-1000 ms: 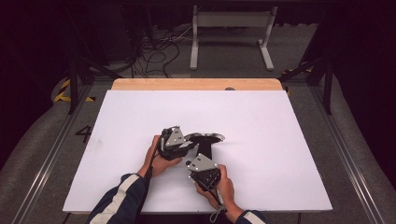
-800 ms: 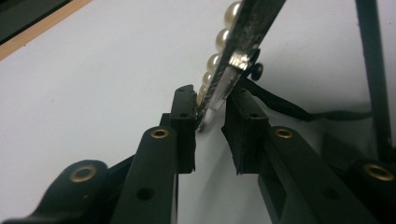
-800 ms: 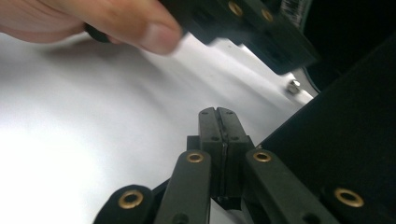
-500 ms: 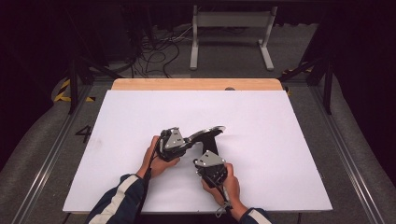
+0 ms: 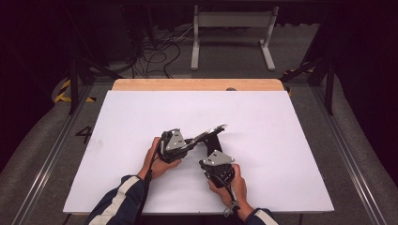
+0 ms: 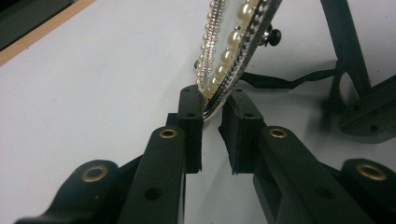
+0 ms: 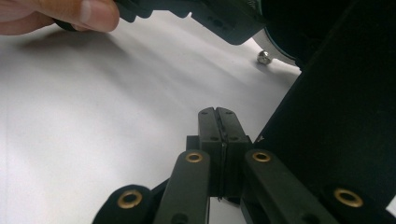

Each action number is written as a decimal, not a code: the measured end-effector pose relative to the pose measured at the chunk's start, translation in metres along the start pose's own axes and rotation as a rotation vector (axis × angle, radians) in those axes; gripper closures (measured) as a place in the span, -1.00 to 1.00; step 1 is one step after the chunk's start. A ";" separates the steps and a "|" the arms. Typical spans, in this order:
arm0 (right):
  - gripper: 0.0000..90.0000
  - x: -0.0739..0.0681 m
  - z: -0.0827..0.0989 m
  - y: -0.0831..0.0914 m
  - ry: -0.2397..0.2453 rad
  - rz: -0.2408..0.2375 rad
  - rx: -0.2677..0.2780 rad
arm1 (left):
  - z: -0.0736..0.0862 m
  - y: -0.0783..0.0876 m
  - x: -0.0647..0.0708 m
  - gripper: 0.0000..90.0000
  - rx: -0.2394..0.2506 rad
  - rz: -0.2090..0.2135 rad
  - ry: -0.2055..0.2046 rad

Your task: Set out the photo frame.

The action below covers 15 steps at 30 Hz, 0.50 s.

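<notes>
1. Left tongs [image 5: 193,142] grip the rim of a pearl-edged mirror [image 5: 210,131] – left gripper view shows both pads pinching the beaded edge [image 6: 219,84], which sticks up out of the jaws at a tilt.
2. Jaws have just been closing, then easing a touch wider, w/ the rim between them throughout.
3. Mirror sits mid-desk, lifted at an angle off the white desk [image 5: 281,140]; far end points up and to the right in the high view.
4. Black stand [image 5: 212,142] under the mirror, its feet on the desk. In the left gripper view a black strut [image 6: 345,42] and a thin black strap [image 6: 280,83] show behind the rim, plus a small black knob [image 6: 273,35] on the frame.
5. Right tongs [image 7: 218,119] fully closed, pads pressed flat together, nothing between them.
6. Right tongs sit just beside the stand, nearer the person, tip low over the desk.
7. Right gripper view: a thumb [image 7: 88,14] of the left hand top left, small silver ball [image 7: 264,57] near the mirror's base.
</notes>
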State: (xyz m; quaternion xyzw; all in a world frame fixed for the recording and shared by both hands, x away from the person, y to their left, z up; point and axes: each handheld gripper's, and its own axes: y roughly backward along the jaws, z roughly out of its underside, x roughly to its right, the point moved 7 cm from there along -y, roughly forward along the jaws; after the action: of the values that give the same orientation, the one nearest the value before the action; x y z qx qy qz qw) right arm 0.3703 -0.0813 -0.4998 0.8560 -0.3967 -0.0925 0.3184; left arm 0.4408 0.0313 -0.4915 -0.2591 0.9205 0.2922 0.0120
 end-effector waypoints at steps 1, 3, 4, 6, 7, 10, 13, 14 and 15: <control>1.00 0.000 0.001 0.001 -0.006 0.000 -0.003 | -0.001 -0.001 -0.001 0.64 0.004 -0.005 0.001; 1.00 0.001 0.002 0.001 -0.007 0.000 -0.003 | -0.001 -0.003 -0.001 0.56 0.005 -0.011 0.008; 1.00 0.002 0.003 0.001 -0.014 -0.003 -0.006 | -0.002 -0.004 -0.001 0.52 0.006 -0.012 0.003; 1.00 0.002 0.004 0.001 -0.018 -0.003 -0.005 | -0.003 -0.006 -0.001 0.49 0.010 -0.014 0.013; 1.00 0.003 0.005 0.002 -0.019 -0.002 -0.007 | -0.004 -0.008 -0.001 0.46 0.015 -0.005 0.022; 1.00 0.005 0.005 0.004 -0.051 -0.006 0.009 | -0.004 -0.012 -0.001 0.36 0.021 0.036 0.057; 1.00 0.006 0.004 0.006 -0.040 0.005 0.021 | -0.004 -0.015 -0.002 0.33 0.017 0.022 0.069; 1.00 0.007 0.004 0.006 -0.050 -0.001 0.018 | -0.004 -0.016 -0.002 0.33 0.016 0.023 0.072; 1.00 0.007 0.004 0.006 -0.050 -0.001 0.018 | -0.004 -0.016 -0.002 0.34 0.016 0.023 0.072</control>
State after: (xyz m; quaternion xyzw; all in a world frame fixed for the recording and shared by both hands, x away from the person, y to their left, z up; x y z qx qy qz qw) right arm 0.3692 -0.0915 -0.4986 0.8564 -0.4051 -0.1103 0.3006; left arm 0.4511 0.0191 -0.4959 -0.2587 0.9256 0.2753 -0.0222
